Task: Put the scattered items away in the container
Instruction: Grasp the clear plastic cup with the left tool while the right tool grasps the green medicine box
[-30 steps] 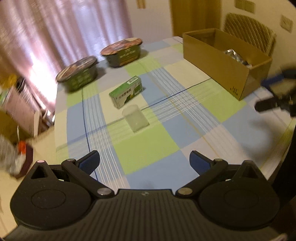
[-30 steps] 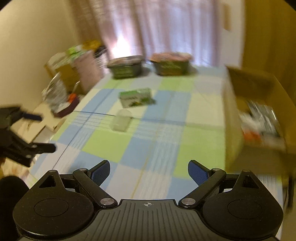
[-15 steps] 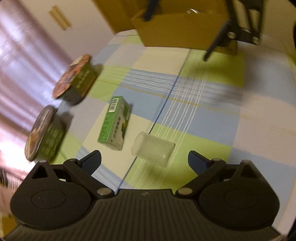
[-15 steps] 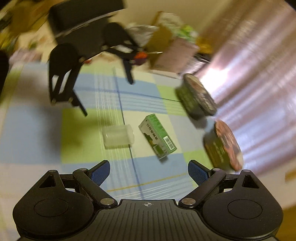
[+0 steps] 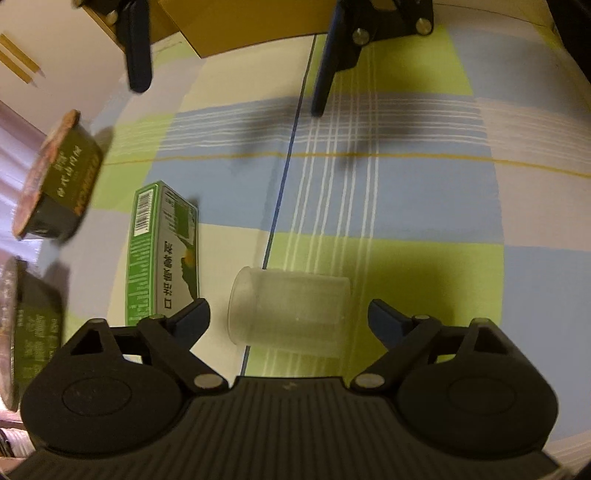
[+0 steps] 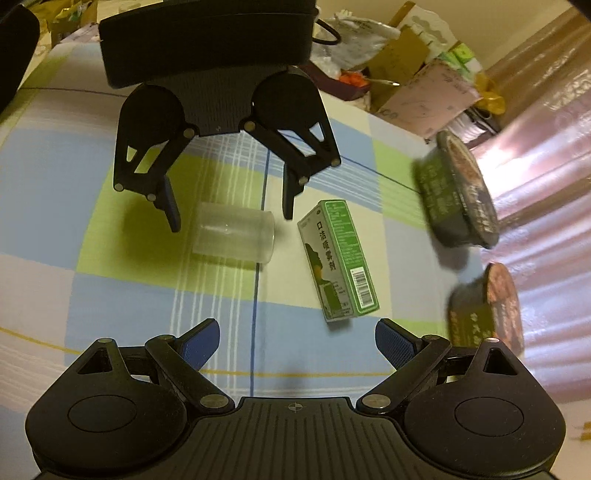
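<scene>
A clear plastic cup point(image 5: 288, 310) lies on its side on the checked tablecloth point(image 5: 406, 206). My left gripper point(image 5: 290, 319) is open and straddles the cup, one finger off each end. Left of the cup lies a green carton point(image 5: 162, 254). The cardboard box point(image 5: 236, 22) stands at the far edge. In the right wrist view the cup point(image 6: 234, 236) sits under the left gripper point(image 6: 229, 221), with the green carton point(image 6: 338, 258) beside it. My right gripper point(image 6: 295, 339) is open and holds nothing, hovering short of the carton. It also shows as the right gripper point(image 5: 229, 98) facing the left one.
Two dark green lidded bowls point(image 6: 458, 195) point(image 6: 487, 306) stand beyond the carton, near the curtain side. Bags and cartons point(image 6: 417, 74) are piled on the floor past the table's edge. Bare tablecloth stretches between the cup and the cardboard box.
Both grippers have swung round and come down toward the table. The left one now brackets the cup, and the right one faces it from the opposite side near the carton.
</scene>
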`<control>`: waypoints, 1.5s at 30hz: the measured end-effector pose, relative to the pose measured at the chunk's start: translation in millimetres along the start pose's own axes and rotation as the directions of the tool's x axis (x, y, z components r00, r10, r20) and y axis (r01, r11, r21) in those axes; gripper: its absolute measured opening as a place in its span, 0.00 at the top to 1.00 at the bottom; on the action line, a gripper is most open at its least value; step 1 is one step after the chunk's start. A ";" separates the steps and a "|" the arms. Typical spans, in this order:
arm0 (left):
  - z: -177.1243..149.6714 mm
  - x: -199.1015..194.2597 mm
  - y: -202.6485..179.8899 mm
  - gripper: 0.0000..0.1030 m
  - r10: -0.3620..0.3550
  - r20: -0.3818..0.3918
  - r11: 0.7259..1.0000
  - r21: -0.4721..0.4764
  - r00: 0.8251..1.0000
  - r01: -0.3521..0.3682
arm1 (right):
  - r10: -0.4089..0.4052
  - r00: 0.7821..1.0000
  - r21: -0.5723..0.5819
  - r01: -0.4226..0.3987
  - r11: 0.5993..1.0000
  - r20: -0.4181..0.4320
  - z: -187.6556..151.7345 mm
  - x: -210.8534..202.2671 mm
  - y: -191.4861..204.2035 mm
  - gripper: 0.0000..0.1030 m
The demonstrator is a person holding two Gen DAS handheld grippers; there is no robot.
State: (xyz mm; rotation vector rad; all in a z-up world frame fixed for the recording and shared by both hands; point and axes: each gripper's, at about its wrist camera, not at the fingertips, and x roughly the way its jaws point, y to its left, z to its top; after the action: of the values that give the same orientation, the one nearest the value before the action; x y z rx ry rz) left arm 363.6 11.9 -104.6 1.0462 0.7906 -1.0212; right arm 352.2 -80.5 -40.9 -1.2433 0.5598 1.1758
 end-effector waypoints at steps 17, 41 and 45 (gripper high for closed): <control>-33.9 -15.9 -1.4 0.33 -0.080 0.009 0.990 -0.117 0.997 0.080 | 0.086 0.996 0.002 -0.086 0.996 -0.014 52.3 79.1 -56.5 0.07; -28.9 -35.1 -45.4 0.33 -0.078 0.018 0.981 -0.179 0.997 0.079 | 0.193 0.966 0.200 -0.158 0.967 -0.170 27.5 27.9 21.1 0.68; -16.7 -44.9 -69.6 0.33 -0.083 0.013 0.981 -0.176 0.996 0.084 | 0.193 0.969 0.355 -0.127 0.926 -0.157 11.9 -2.9 59.4 0.68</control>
State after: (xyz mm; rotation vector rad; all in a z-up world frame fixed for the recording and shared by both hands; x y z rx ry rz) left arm 282.1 29.6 -91.2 0.8637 0.9098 -1.0052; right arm 294.8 -77.1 -60.0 -1.0259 0.9821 1.0442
